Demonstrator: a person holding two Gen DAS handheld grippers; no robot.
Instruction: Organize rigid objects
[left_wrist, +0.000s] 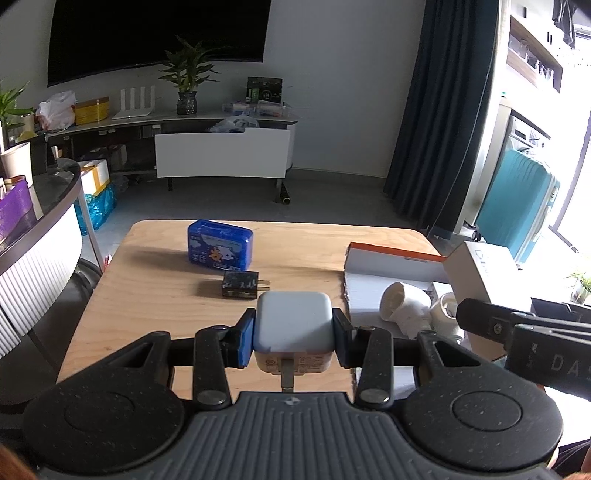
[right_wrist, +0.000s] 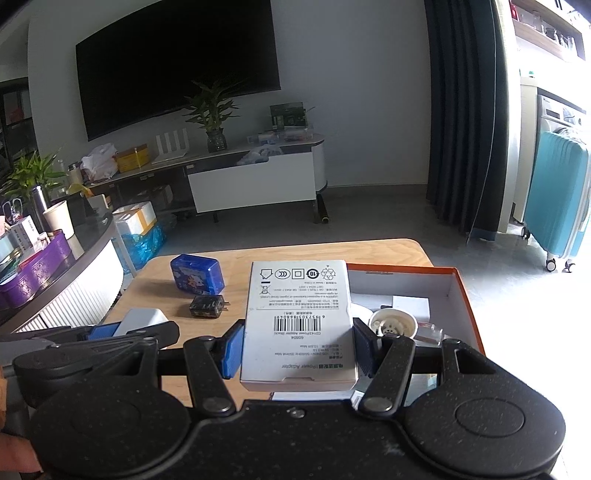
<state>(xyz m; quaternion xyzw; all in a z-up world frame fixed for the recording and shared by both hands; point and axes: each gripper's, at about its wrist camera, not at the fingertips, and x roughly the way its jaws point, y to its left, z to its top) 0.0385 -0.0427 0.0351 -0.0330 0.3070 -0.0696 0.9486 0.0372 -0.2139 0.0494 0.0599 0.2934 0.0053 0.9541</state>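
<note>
Two grips: left gripper (left_wrist: 293, 332) clamped on white charger (left_wrist: 291, 319) between its pads (light, stiff, slick; flat sides best); right gripper (right_wrist: 297, 347) clamped on thin carton (right_wrist: 299, 325), crushable.

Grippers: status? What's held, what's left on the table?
Left gripper shut on white charger. Right gripper shut on white box. Black charger and blue box loose on table. Open tray at right, unobstructed.
</note>
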